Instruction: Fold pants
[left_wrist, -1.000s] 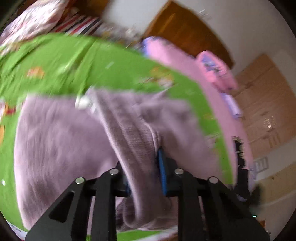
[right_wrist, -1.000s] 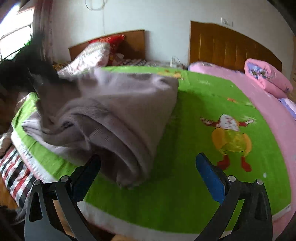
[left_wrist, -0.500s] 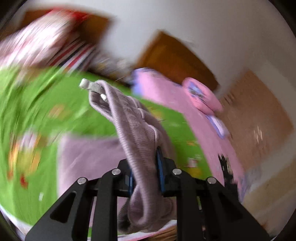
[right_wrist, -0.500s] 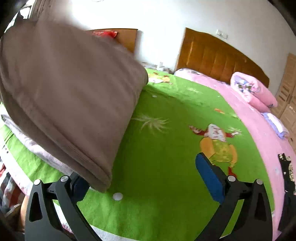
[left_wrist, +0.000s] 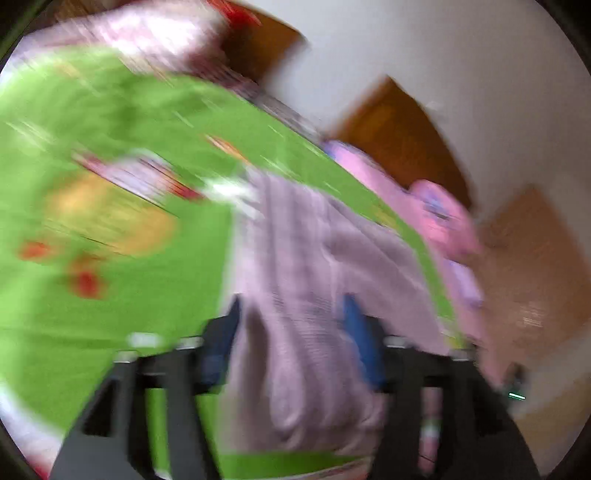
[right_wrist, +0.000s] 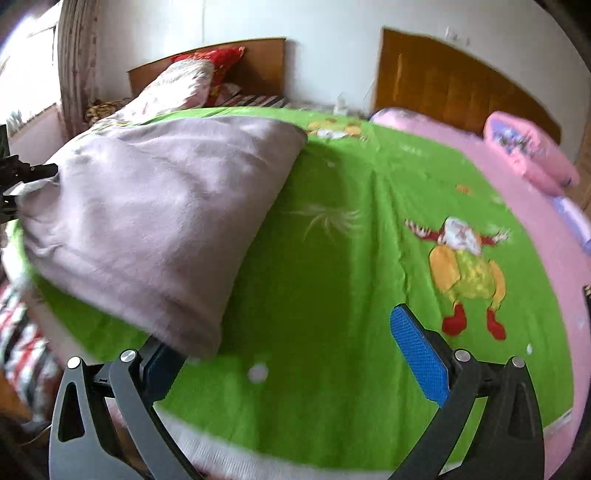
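The mauve pants (right_wrist: 159, 206) lie bunched and folded over on the green bedspread (right_wrist: 332, 280), at the left in the right wrist view. My right gripper (right_wrist: 295, 354) is open and empty just in front of them; its left finger sits under the fabric's near edge. The left wrist view is blurred by motion. There my left gripper (left_wrist: 291, 332) stands open with the pants (left_wrist: 306, 280) lying between its blue pads (left_wrist: 360, 332). The left gripper also shows at the far left edge of the right wrist view, beside the pants.
The bedspread has a cartoon figure (right_wrist: 465, 266) printed to the right. A pink quilt (right_wrist: 532, 155) and pink sheet lie at the far right. Pillows (right_wrist: 173, 88) and wooden headboards (right_wrist: 454, 85) stand at the back. The bed's near edge is right below my grippers.
My left gripper has opened and let the pants down onto the bed after holding them lifted. The pants have dropped from in front of the right camera to a heap at the left.
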